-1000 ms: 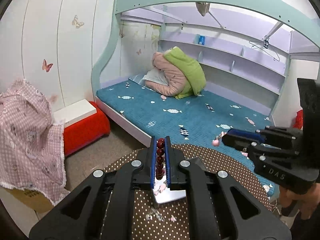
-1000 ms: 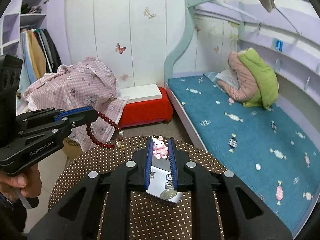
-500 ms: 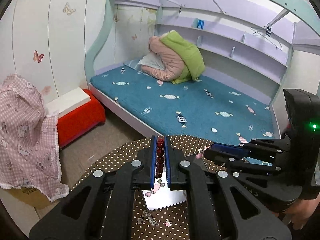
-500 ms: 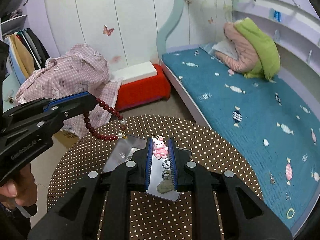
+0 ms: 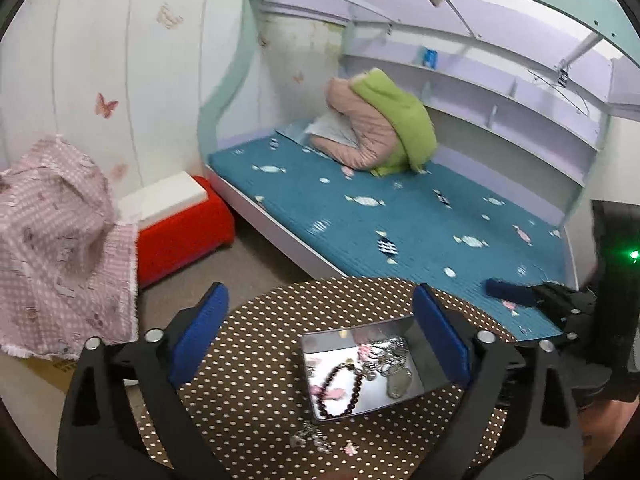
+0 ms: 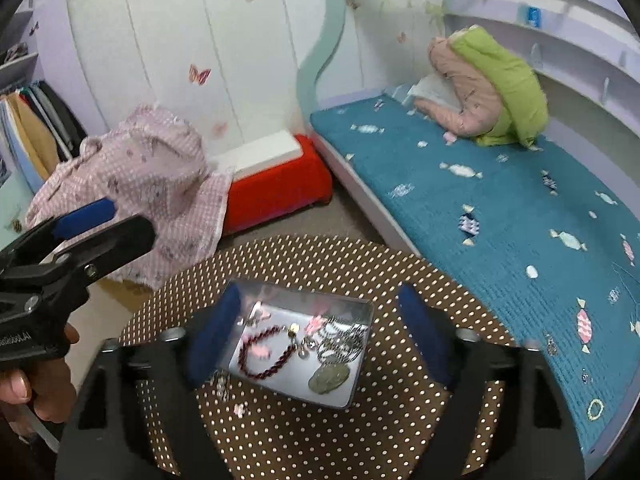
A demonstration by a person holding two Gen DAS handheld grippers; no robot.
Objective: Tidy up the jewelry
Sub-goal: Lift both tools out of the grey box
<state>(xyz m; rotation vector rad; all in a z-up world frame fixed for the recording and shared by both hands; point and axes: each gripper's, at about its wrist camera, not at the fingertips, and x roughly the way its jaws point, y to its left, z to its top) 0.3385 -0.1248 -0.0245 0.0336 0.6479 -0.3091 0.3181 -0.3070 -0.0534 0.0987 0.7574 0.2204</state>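
Observation:
A shiny metal tray (image 5: pixel 316 404) (image 6: pixel 360 376) sits on the brown polka-dot round table (image 5: pixel 256 364) (image 6: pixel 320 436). In it lie a dark red bead bracelet (image 5: pixel 340 392) (image 6: pixel 264 354), silver chains (image 5: pixel 386 356) (image 6: pixel 344 338), a round pendant (image 5: pixel 398 380) (image 6: pixel 329 378) and small pink charms (image 6: pixel 316 322). My left gripper (image 5: pixel 320 334) is open and empty above the tray. My right gripper (image 6: pixel 316 330) is open and empty above the tray. Each gripper shows at the edge of the other's view, the right one (image 5: pixel 516 294) and the left one (image 6: pixel 86 220).
Small loose silver pieces (image 5: pixel 310 438) (image 6: pixel 222 386) and a pink charm (image 5: pixel 351 449) (image 6: pixel 239 409) lie on the table in front of the tray. A teal bed (image 5: pixel 380 216) is behind, a red box (image 5: pixel 180 228) and pink checked cloth (image 5: pixel 56 248) to the left.
Both grippers have opened. The bead bracelet left the left gripper and the pink bunny charm left the right gripper; both now lie in the tray. Both views tilted down.

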